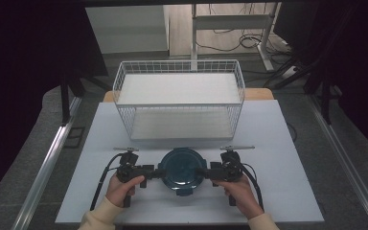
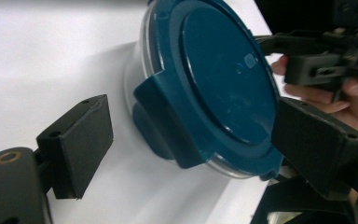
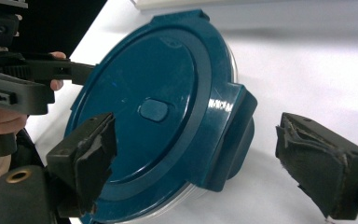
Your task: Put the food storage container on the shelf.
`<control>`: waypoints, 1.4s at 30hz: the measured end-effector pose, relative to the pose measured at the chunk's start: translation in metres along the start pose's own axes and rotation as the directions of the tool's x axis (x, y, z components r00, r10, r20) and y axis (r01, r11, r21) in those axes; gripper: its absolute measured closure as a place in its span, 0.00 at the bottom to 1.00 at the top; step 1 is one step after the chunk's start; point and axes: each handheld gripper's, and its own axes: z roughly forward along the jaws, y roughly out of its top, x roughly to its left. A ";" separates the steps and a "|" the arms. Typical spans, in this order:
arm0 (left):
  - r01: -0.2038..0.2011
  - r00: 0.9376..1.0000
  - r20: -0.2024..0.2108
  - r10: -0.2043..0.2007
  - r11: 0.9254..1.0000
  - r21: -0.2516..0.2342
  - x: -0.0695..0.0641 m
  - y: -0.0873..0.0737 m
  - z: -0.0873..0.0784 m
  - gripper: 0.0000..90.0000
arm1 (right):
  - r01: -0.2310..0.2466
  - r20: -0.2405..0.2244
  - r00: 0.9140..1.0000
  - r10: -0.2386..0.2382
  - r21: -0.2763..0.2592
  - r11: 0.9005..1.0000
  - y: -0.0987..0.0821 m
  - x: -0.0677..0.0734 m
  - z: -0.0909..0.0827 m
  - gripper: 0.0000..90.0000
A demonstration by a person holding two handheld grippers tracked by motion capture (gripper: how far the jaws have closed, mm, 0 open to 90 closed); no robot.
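Note:
A round clear container with a dark teal lid (image 1: 182, 166) sits on the white table near its front edge. The lid has clip tabs on its sides. In the high view my left gripper (image 1: 152, 173) is at its left side and my right gripper (image 1: 210, 172) at its right side. In the left gripper view one clip tab (image 2: 168, 123) lies between the wide-apart jaws of the left gripper (image 2: 198, 144). In the right gripper view the opposite tab (image 3: 230, 135) lies between the jaws of the right gripper (image 3: 205, 163). Both grippers are open; neither clamps the tab.
A white wire basket (image 1: 179, 98) with two shelves stands behind the container at the middle of the table. Bare table (image 1: 287, 158) lies to both sides. Cables trail from the grippers toward the front edge.

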 end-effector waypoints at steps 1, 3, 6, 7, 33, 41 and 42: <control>0.017 1.000 0.024 -0.018 1.000 0.003 0.001 0.000 0.002 0.14 | -0.010 -0.008 1.000 0.010 0.011 1.000 0.000 -0.001 0.002 0.13; 0.021 0.999 0.025 -0.022 1.000 0.007 0.000 -0.002 0.007 0.14 | -0.025 -0.027 0.999 0.026 0.026 0.999 0.001 -0.003 0.007 0.13; 0.049 0.998 0.045 -0.050 0.999 0.006 0.003 -0.004 0.013 0.15 | -0.061 -0.078 0.995 0.065 0.051 0.997 0.002 -0.007 0.015 0.15; 0.065 0.997 0.053 -0.065 0.998 0.005 0.005 -0.005 0.014 0.15 | -0.067 -0.095 0.993 0.073 0.061 0.996 0.002 -0.008 0.018 0.16; 0.143 0.989 0.048 -0.142 0.990 -0.014 0.008 -0.011 0.013 0.41 | -0.200 -0.152 0.966 0.207 0.062 0.978 -0.001 -0.019 0.017 0.35; 0.146 0.988 0.049 -0.145 0.989 -0.021 0.005 -0.012 0.011 0.44 | -0.219 -0.126 0.967 0.222 0.038 0.975 -0.003 -0.014 0.014 0.37; 0.149 0.988 0.048 -0.148 0.988 -0.025 0.004 -0.012 0.010 0.45 | -0.218 -0.126 0.967 0.221 0.037 0.975 -0.003 -0.013 0.013 0.37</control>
